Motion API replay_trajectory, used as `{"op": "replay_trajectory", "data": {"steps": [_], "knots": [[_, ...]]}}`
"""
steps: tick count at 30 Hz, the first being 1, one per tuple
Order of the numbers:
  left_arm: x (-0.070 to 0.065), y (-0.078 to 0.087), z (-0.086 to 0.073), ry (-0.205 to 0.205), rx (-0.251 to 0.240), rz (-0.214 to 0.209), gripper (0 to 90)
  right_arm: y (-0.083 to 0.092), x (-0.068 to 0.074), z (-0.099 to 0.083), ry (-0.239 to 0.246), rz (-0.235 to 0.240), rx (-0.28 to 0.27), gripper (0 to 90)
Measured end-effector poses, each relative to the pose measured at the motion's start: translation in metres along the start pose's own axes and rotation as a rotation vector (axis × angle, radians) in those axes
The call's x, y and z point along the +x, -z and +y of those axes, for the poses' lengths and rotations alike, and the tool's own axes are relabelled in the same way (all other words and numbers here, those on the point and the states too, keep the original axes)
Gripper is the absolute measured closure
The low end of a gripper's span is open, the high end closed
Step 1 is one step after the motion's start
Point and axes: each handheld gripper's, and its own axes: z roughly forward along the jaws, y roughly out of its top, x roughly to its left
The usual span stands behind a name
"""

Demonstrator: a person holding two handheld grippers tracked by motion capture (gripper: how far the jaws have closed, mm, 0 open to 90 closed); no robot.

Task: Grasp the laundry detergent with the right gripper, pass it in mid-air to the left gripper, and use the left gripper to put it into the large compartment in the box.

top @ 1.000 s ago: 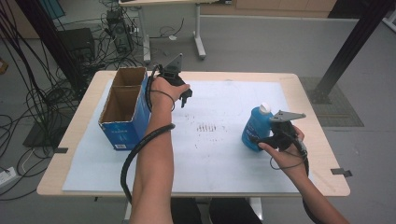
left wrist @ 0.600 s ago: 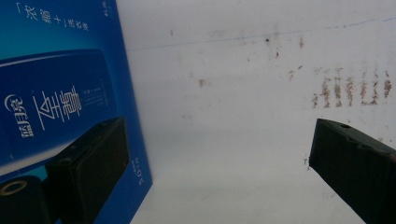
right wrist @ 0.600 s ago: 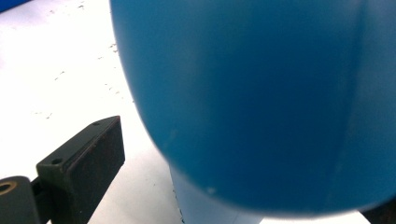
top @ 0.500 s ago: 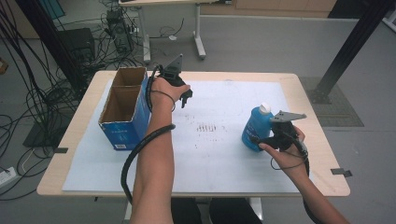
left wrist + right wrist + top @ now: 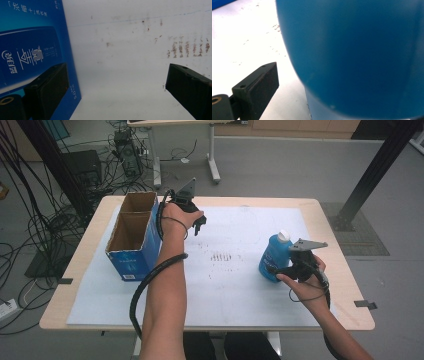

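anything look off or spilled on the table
No spill. The bottle stands upright and capped, the box sits square. The only oddity is a patch of brownish marks on the white mat mid-table.

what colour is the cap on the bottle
White, on a blue bottle; the cap shows best in the high view.

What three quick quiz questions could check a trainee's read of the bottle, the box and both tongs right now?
1. True or false: the blue bottle stands upright on the white sheet.
2. Which tongs are at the bottle: left tongs or right tongs?
3. Fill in: the left tongs' jaws stand wide apart beside the open ___.

Key: 1 true. 2 right tongs, open, one jaw beside the bottle, not closed on it. 3 cardboard box.
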Motion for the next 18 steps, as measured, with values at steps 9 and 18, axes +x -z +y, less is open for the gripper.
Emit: {"op": "replay_trajectory", "data": {"steps": [9,18], "knots": [[-0.0023,0.0009,0.0008,-0.009,0.0,-0.004,5.3,0.0004,-0.0004,0.0002,-0.001,0.004,-0.002,3.9],[-0.0005,0.0027,-0.0002,-0.002,-0.005,-0.002,5.3,0.0002,-0.0005,0.0004,0.001,0.006,-0.002,4.8]]}}
